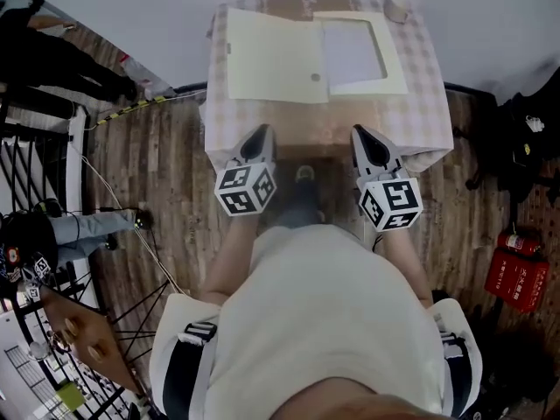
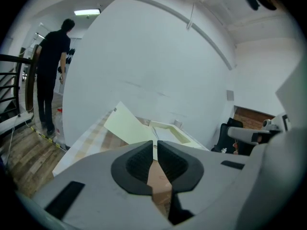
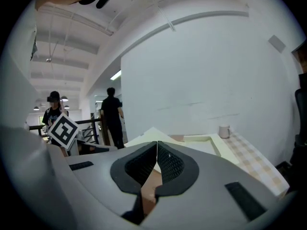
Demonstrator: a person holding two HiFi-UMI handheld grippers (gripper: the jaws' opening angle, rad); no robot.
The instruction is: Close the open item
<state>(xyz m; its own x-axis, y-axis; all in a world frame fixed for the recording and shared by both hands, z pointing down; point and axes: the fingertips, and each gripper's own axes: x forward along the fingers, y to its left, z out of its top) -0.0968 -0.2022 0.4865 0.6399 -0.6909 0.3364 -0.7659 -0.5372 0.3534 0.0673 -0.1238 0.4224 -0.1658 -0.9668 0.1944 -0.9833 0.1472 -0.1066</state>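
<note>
A flat cream box lies open on the checked table [image 1: 429, 103]. Its lid [image 1: 276, 55] is folded out to the left and its shallow tray [image 1: 360, 52] lies to the right. The left gripper view shows the lid [image 2: 127, 126] and the tray [image 2: 170, 131] just ahead. In the right gripper view, the tray [image 3: 204, 143] lies beyond the jaws. My left gripper [image 1: 260, 135] [image 2: 155, 143] hovers at the table's near edge, shut and empty. At the same edge, my right gripper [image 3: 157, 145] [image 1: 366, 136] is shut with nothing in it.
A small cup [image 1: 398, 8] [image 3: 224, 131] stands at the table's far right corner. A white wall rises behind the table. A red extinguisher case [image 1: 518, 269] sits on the floor at the right. People [image 2: 50, 80] [image 3: 112, 114] stand by a railing on the left.
</note>
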